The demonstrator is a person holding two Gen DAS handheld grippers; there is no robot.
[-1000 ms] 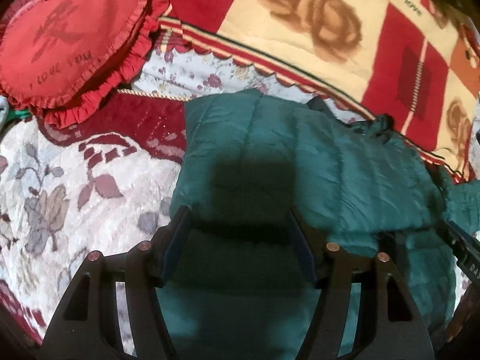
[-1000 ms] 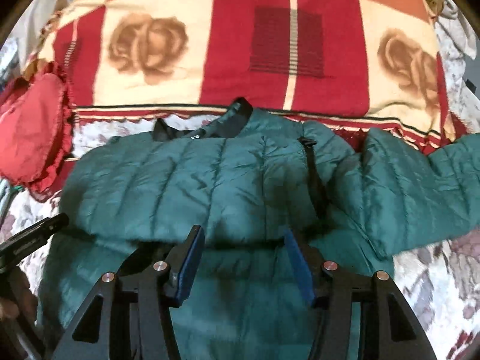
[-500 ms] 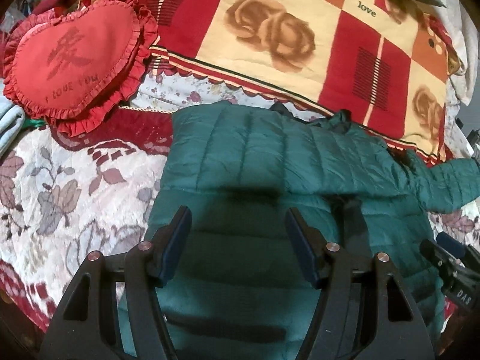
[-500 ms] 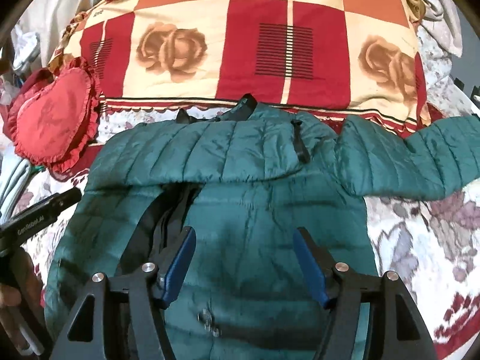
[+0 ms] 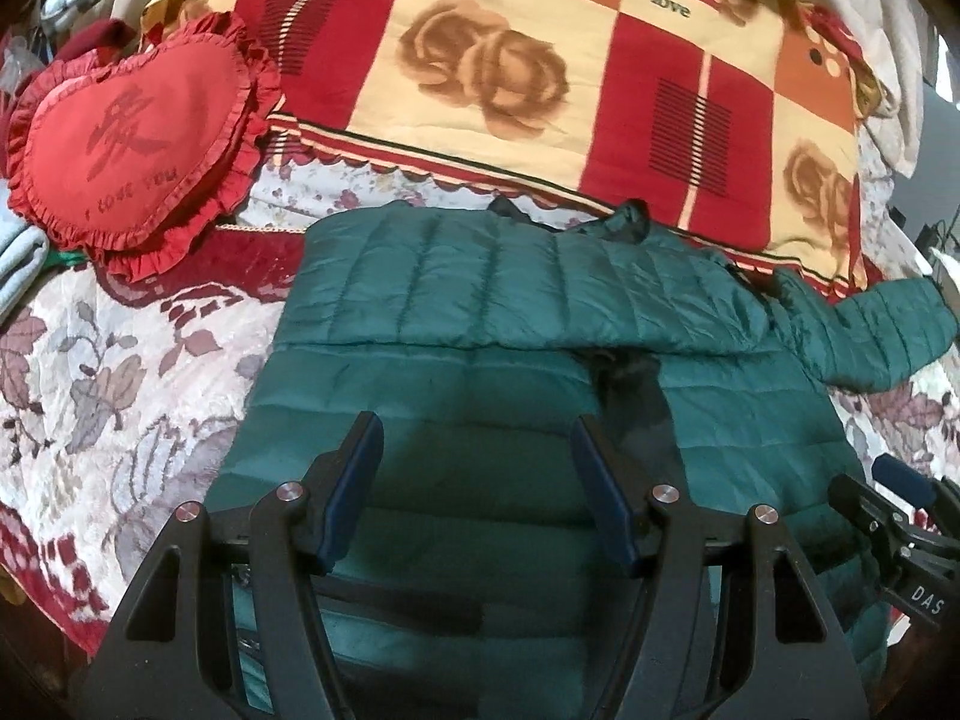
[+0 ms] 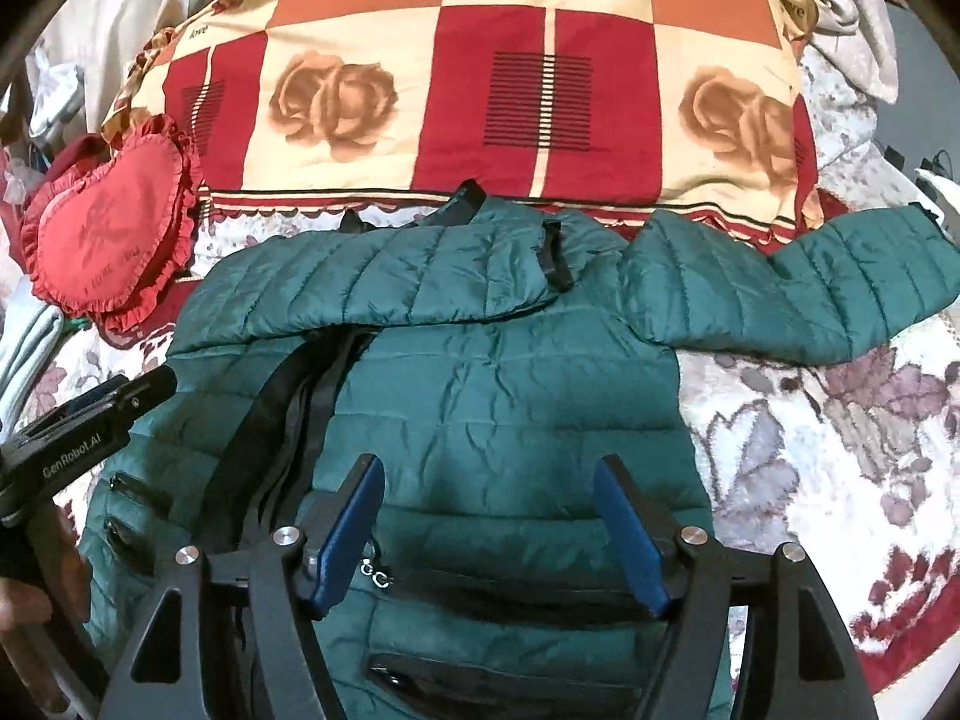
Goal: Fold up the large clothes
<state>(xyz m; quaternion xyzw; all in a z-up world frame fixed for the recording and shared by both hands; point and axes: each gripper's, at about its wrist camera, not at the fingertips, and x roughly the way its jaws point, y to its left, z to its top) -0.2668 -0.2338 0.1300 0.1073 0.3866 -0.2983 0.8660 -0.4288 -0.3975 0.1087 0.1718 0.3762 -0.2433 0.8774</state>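
Observation:
A dark green quilted puffer jacket (image 5: 492, 396) lies flat on the bed, front up, collar at the far side. Its left sleeve (image 5: 480, 282) is folded across the chest. Its right sleeve (image 6: 798, 288) stretches out to the right. The black zipper band (image 6: 282, 408) runs down the front. My left gripper (image 5: 474, 450) is open and empty above the jacket's lower body. My right gripper (image 6: 489, 492) is open and empty above the lower front, near a zip pocket (image 6: 480, 678). The jacket also fills the right wrist view (image 6: 510, 408).
A red heart-shaped cushion (image 5: 132, 138) lies at the far left. A red and cream rose-patterned blanket (image 5: 492, 60) covers the far side of the bed. The floral bedspread (image 5: 90, 384) shows on both sides of the jacket. The right gripper's body (image 5: 900, 540) shows at the left view's right edge.
Both grippers have pulled back and up from the folded sleeve, so more of the jacket and the blanket shows. The left sleeve stays folded across the chest.

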